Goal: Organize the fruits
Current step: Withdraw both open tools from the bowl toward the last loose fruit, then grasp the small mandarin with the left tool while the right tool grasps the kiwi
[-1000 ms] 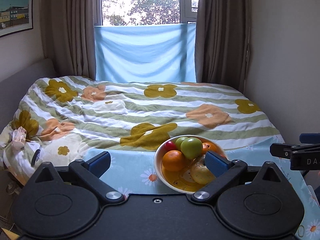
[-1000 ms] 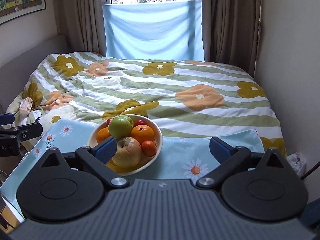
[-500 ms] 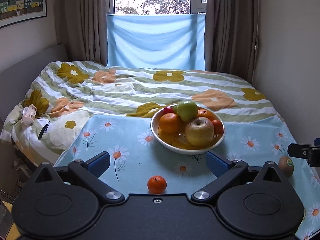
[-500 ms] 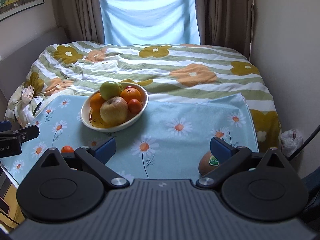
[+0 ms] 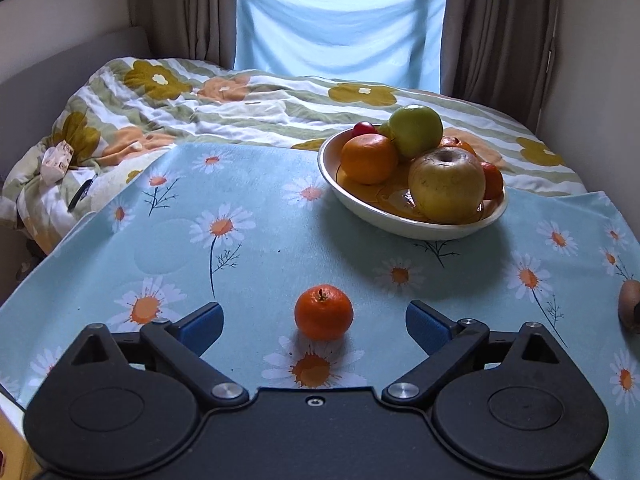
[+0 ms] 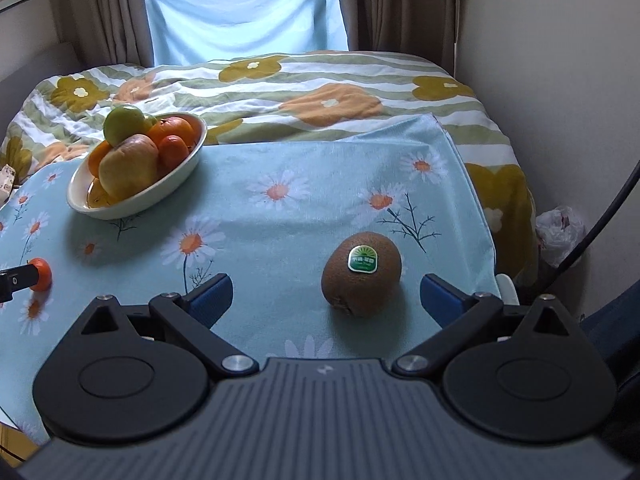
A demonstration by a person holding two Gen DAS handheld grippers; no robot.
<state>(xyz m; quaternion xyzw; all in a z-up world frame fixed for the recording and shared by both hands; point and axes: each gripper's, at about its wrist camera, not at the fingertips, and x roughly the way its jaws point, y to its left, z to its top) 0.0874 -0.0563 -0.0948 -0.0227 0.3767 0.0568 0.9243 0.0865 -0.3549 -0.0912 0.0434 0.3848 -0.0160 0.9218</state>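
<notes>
The left tongs (image 5: 314, 326) stand spread around the mandarin (image 5: 324, 312) near the desk's front edge; the right tongs (image 6: 326, 294) stand spread by the kiwi (image 6: 361, 273). Each should centre its fruit, pinch gently, then carry it to the bowl (image 5: 400, 220), avoiding the 1 heaped pile

Both cameras sit low behind their own fingers, facing along them toward the bed and window. The left wrist view looks close over a tangerine (image 5: 324, 312) lying between its fingers; the right wrist view does likewise over a kiwi (image 6: 361, 273). Both views share the fruit bowl (image 5: 412, 227) beyond the fingertips, the daisy cloth (image 6: 280, 216) and both fruits.
</notes>
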